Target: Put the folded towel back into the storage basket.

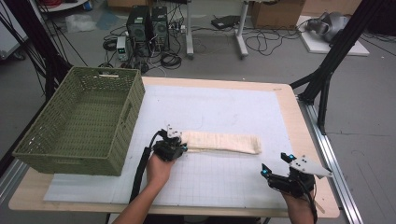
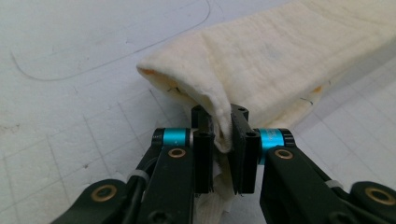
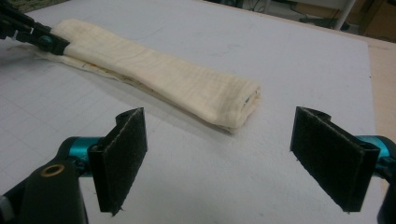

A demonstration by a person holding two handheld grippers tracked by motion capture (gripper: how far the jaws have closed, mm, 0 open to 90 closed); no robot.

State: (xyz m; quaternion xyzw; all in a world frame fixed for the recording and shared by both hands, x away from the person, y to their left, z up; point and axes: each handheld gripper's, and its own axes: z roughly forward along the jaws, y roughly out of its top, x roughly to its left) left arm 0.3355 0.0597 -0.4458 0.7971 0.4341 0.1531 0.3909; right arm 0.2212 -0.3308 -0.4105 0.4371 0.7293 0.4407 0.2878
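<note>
A cream cloth (image 1: 222, 142), folded into a long strip, lies across the middle of the white gridded mat (image 1: 224, 107). My left gripper (image 1: 180, 148) is at the strip's left end, shut on a pinched-up fold of the cloth (image 2: 261, 60), which rises between the pads (image 2: 203, 154). My right gripper (image 1: 275, 164) stands open near the front right of the mat, nothing between its pads (image 3: 119, 158). The cloth's right end (image 3: 233, 105) lies a short way beyond those jaws. The left gripper (image 3: 42, 39) shows there at the far end of the strip.
A green woven basket (image 1: 35, 144) stands at the table's left side, nothing visible inside it. The wooden table edge (image 1: 303, 130) runs along the right, with a black frame post beyond. Computers and cables lie on the floor behind.
</note>
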